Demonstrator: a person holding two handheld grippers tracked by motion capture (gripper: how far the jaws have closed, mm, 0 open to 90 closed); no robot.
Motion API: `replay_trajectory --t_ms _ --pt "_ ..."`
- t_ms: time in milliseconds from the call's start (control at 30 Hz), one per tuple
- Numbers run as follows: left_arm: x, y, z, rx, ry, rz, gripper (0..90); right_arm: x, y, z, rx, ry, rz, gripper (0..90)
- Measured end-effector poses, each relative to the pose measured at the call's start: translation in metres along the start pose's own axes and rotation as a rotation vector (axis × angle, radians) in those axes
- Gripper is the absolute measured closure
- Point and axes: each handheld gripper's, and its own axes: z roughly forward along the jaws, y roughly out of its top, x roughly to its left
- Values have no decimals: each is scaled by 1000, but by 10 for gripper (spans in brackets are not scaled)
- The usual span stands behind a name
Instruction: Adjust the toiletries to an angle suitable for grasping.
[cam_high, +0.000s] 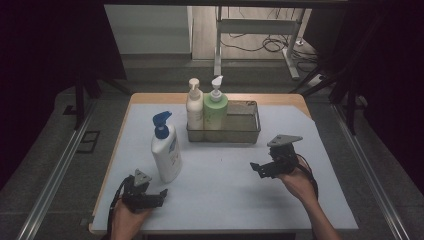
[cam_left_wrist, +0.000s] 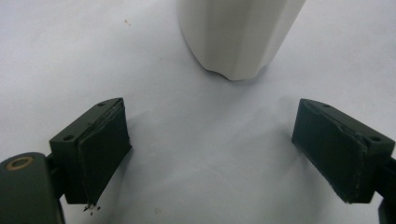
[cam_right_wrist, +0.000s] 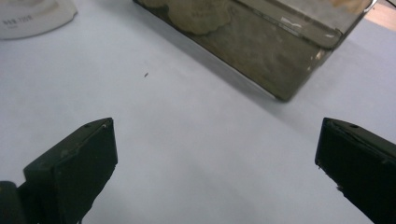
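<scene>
Counter (cam_high: 225, 175) covered in pale sheet. We found two bottles in the basket (cam_high: 248, 131); the blue-capped bottle (cam_high: 166, 150) stood outside, just beside our left gripper (cam_high: 159, 194). Left and right gripper (cam_high: 256, 168) both released, empty. Judged: third bottle remained to load.

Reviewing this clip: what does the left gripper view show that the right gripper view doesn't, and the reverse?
Left gripper view alone: the rounded base of the white plastic pump bottle standing straight ahead of the left hand-held gripper, whose jaws are wide apart and hold nothing. Right gripper view alone: a corner of the grey metal mesh basket beyond the open, empty right hand-held gripper. Both share the pale blue table mat.
</scene>
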Motion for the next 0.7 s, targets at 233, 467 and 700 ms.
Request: replay_trajectory --t_ms 233,467,700 --pt "0 0 0 2 -1 6 107 -2 -23 1 -8 18 42 0" --pt "1 2 -1 8 -7 14 121 -3 -44 5 -20 15 56 0" --pt "1 4 -3 4 -15 23 216 -2 -63 9 -3 9 60 0"
